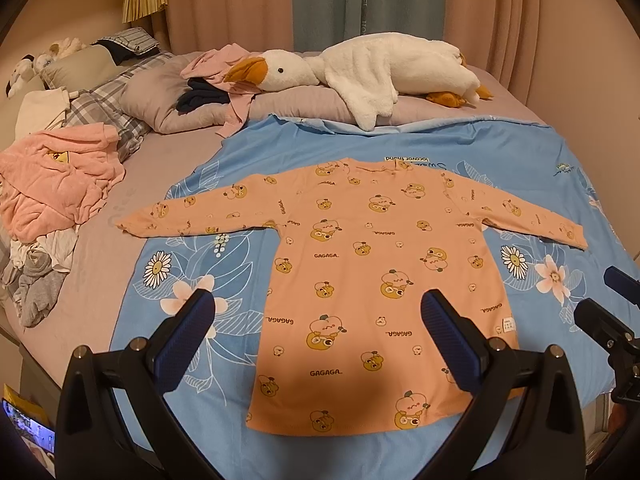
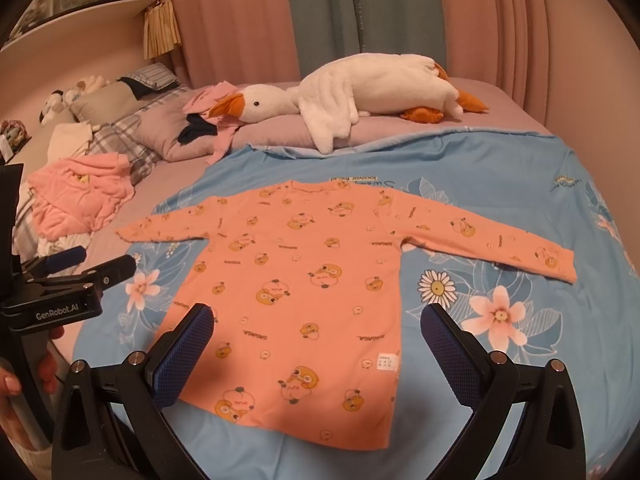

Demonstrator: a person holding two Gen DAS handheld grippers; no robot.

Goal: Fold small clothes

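Note:
A small orange long-sleeved shirt (image 1: 360, 280) with duck prints lies flat on the blue floral sheet (image 1: 208, 264), both sleeves spread out sideways, hem towards me. It also shows in the right wrist view (image 2: 304, 300). My left gripper (image 1: 318, 316) is open and empty, held above the shirt's lower half. My right gripper (image 2: 318, 328) is open and empty, above the shirt's hem area. The right gripper also shows at the right edge of the left wrist view (image 1: 616, 304). The left gripper shows at the left of the right wrist view (image 2: 92, 264).
A white plush goose (image 1: 360, 76) lies across pillows at the bed's far end. A pile of pink and grey clothes (image 1: 52, 200) sits at the left on the purple bedsheet (image 1: 100, 264). Curtains (image 1: 360, 0) hang behind the bed.

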